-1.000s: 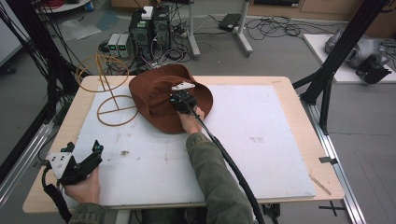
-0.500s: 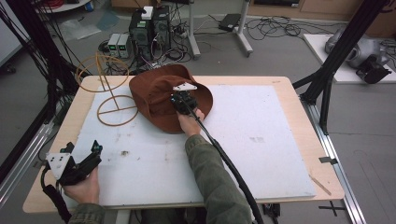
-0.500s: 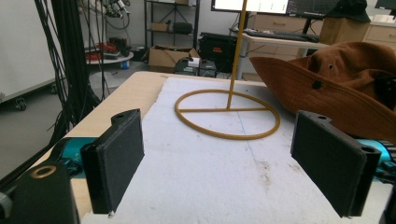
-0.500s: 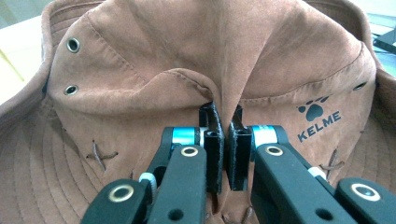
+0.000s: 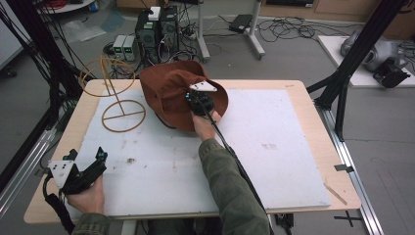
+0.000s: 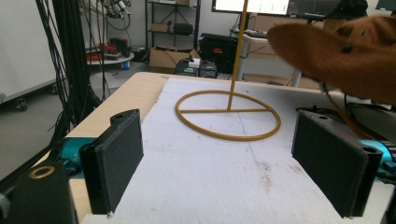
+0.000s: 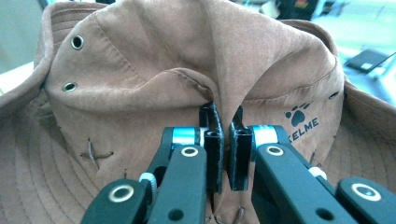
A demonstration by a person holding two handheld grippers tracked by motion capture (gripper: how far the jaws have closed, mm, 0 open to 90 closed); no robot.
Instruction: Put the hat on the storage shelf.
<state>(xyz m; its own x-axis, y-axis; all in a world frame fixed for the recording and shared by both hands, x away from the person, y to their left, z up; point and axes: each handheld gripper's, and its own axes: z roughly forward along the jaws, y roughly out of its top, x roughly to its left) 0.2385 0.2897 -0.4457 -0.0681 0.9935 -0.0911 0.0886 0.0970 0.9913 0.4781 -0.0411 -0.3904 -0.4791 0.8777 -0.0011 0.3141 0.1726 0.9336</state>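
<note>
At the near left corner of the worktop (image 5: 274, 147) I have the left gripper (image 5: 90, 164) low over the white mat, held in a hand at the near edge. Its jaws stand wide apart with nothing between them; in the left gripper view the two black pads (image 6: 119, 158) frame bare mat.

Toward the far left corner stands the wire hat stand (image 5: 122, 115), a yellow ring base flat on the mat with an upright rod and a second ring on top. From the left gripper view its base ring (image 6: 229, 114) lies straight ahead, well apart from the jaws.

Just right of the stand, near the middle of the far edge, is the brown hat (image 5: 171, 95), partly raised off the mat, its brim hanging over the stand's side in the left gripper view (image 6: 341, 51).

My right gripper (image 5: 198, 100) is in the hat, jaws nearly closed on a fold of the crown fabric (image 7: 224, 107). A paw logo reading KELME (image 7: 301, 120) sits to the right of the pinch, two metal eyelets (image 7: 77, 43) to the left.
</note>
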